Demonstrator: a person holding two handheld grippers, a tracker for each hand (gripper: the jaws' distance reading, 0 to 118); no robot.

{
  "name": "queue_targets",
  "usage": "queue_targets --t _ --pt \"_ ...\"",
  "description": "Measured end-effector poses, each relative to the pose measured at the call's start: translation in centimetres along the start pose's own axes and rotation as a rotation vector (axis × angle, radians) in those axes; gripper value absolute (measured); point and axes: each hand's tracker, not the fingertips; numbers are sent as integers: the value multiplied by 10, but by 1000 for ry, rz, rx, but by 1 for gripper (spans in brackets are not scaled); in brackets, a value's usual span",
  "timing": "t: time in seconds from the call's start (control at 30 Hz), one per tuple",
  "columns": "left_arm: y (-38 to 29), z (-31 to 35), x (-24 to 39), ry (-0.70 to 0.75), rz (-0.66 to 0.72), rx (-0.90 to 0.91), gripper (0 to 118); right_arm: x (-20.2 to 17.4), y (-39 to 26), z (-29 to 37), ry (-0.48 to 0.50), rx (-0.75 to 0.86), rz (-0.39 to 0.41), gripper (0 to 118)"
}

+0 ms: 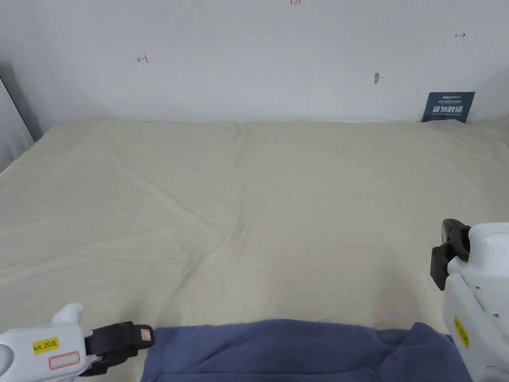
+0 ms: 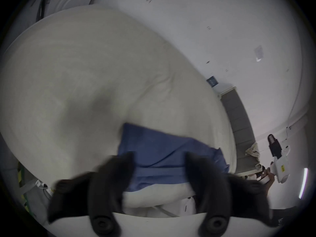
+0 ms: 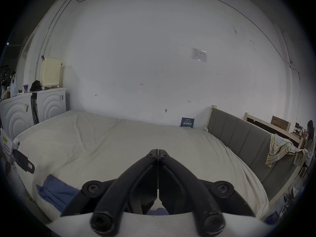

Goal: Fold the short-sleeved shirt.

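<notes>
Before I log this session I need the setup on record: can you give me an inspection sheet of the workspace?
Surface: cream bedsheet, wrinkled, bare across its middle.
Job's things: blue shirt bunched at the near edge, not yet folded.
Clutter: checked cloth draped on the grey headboard.
Grippers: left gripper open, above the shirt; right gripper shut, empty, raised over the bed.
Cables: a thin cable runs up the wall.
Surroundings: white wall, blue sign, white appliances.

Yellow sticker [image 1: 45, 344] on left gripper [image 1: 130, 341]: "kit 20".
</notes>
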Motion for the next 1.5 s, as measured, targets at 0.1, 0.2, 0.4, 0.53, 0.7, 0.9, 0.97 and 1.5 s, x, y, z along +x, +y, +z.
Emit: queue_targets --t 0.1,0.2,0.4,0.53,0.7,0.9,0.97,1.5 --pt "-1 -16 -17 1 8 -11 95 -6 -3 -4 2 -18 1 0" --pt "2 -36 -33 -13 22 -39 95 -10 -5 -8 3 -37 3 0" --pt "-16 -72 -38 -14 18 -118 86 -9 -11 -14 -2 -69 7 0" --pt "-22 -70 -27 39 -60 -83 65 -3 -16 -15 -14 -84 13 0" --pt "-29 -77 -16 150 -192 -75 19 2 -20 -15 -17 -95 0 0" --pt "-34 -74 4 158 -227 -32 7 9 -22 -12 -20 -99 -13 0" --pt "-35 -65 18 147 -248 5 7 13 -21 -11 -25 -95 -19 0" --pt "-5 33 15 305 -199 147 7 31 -11 -4 -23 -42 -44 0"
